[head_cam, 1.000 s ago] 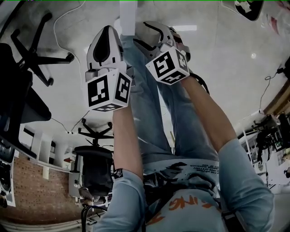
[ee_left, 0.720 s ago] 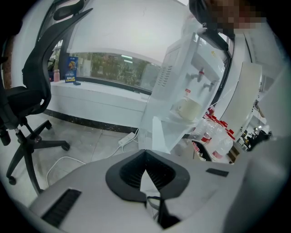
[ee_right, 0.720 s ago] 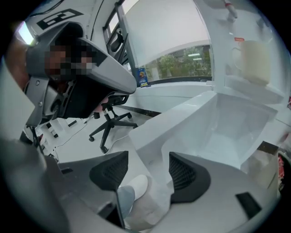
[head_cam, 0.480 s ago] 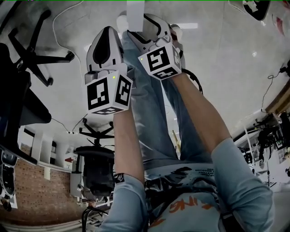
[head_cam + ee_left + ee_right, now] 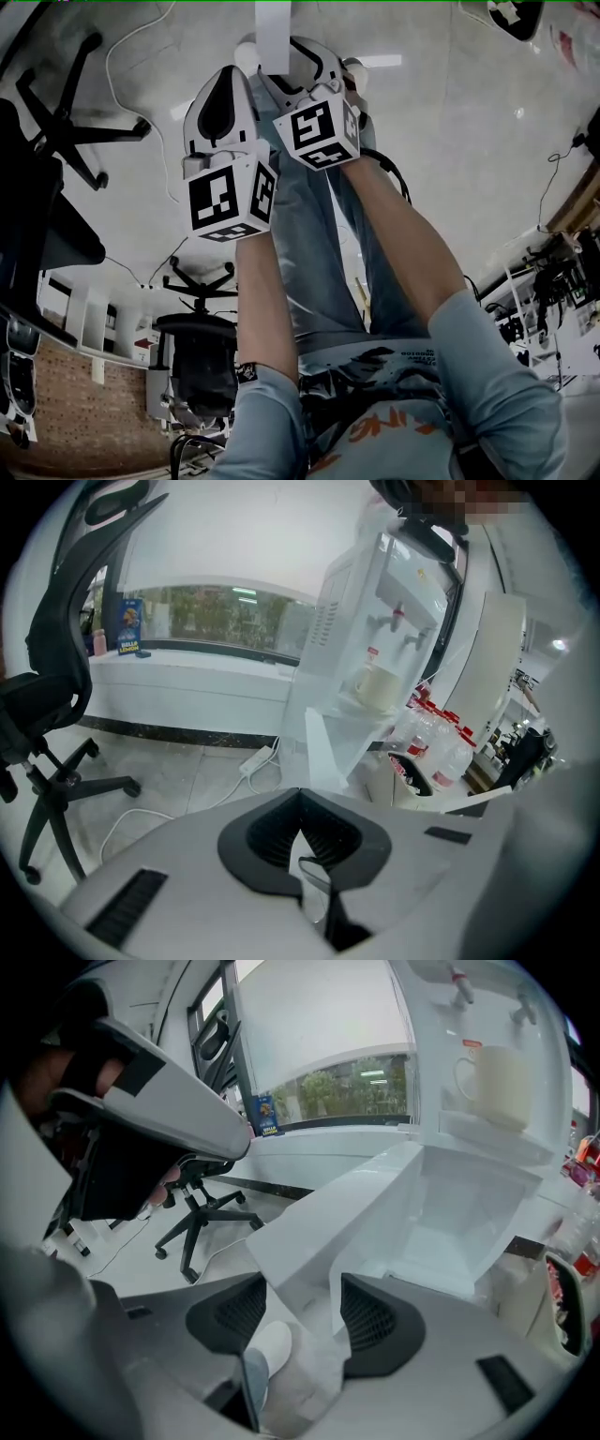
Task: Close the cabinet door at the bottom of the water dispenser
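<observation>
The water dispenser (image 5: 394, 611) stands on the pale floor (image 5: 178, 780) with a cream mug (image 5: 497, 1082) on the ledge under its taps. The cabinet door (image 5: 319, 1213) at its bottom is open, swung out toward the person, and the white inside of the cabinet (image 5: 459, 1222) shows behind it. The right gripper (image 5: 305, 1307) points down at the door's free edge; its jaws have just been opening and stand wide, one dark pad on each side of that edge, so the panel lies between them without being clamped. A white shoe (image 5: 272, 1344) shows on the floor below the gap. The left gripper (image 5: 302, 817) hangs just beside the right one, on its left in the head view, and also points down toward the dispenser. Its jaws are drawn together with nothing between them, and it is clear of the door. In the left gripper view, a cluster of red-capped bottles (image 5: 441, 747) stands to the right of the dispenser, a white power strip (image 5: 255, 759) lies on the floor to its left, and a black office chair (image 5: 47, 696) stands well apart at the far left.
</observation>
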{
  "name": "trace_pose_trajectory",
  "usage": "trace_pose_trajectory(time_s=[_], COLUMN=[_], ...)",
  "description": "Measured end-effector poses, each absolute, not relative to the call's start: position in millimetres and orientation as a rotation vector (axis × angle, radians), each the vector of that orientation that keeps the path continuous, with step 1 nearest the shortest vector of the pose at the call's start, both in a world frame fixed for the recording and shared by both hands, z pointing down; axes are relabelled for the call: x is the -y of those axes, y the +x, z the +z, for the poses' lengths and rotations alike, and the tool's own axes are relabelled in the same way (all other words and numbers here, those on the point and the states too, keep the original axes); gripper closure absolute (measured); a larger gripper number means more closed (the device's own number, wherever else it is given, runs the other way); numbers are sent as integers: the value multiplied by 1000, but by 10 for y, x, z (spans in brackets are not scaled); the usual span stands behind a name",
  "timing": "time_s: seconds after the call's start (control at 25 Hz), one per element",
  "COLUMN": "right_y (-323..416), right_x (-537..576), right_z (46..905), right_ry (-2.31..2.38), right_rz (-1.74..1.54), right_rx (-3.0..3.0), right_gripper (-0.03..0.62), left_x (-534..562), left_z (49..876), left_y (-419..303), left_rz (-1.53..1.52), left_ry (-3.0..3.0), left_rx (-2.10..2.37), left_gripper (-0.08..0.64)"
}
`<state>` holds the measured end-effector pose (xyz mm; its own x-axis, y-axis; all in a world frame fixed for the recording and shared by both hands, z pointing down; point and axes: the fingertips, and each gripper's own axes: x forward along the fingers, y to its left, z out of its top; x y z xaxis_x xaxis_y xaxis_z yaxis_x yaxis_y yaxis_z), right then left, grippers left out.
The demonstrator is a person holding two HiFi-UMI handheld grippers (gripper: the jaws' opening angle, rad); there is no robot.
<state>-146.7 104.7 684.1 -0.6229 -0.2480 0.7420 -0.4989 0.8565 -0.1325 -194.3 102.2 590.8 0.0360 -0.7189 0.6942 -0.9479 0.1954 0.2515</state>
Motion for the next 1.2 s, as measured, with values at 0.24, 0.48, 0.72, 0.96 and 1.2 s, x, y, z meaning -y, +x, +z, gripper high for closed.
trace_pose_trajectory(time_s=[0.24,0.48,0.72,0.96,1.2], right_y=[-1285,-1072,-869,-631,-425], right_x=[-1059,-1009,-958,-858,-743], right_z=[6829,6823,6825,6838,6836], right_ry=[562,584,624,679,709], right_rz=[411,416,436,468,441], right_rx=[2232,2214,2190,2173,2144], right_gripper=[364,370,371,371,371], left_x=[-1025,-951,-802,-613,-494], left_z=[5893,5906,5916,5886,5907], left_y=[-1927,-1839,-1643,-1463,-1337], left_rz=[455,493,488,454,463], left_ry=[1604,1630,1680,1738,1784], left_rx=[1736,1725,1683,1652,1608], left_gripper=[538,538,538,538,538])
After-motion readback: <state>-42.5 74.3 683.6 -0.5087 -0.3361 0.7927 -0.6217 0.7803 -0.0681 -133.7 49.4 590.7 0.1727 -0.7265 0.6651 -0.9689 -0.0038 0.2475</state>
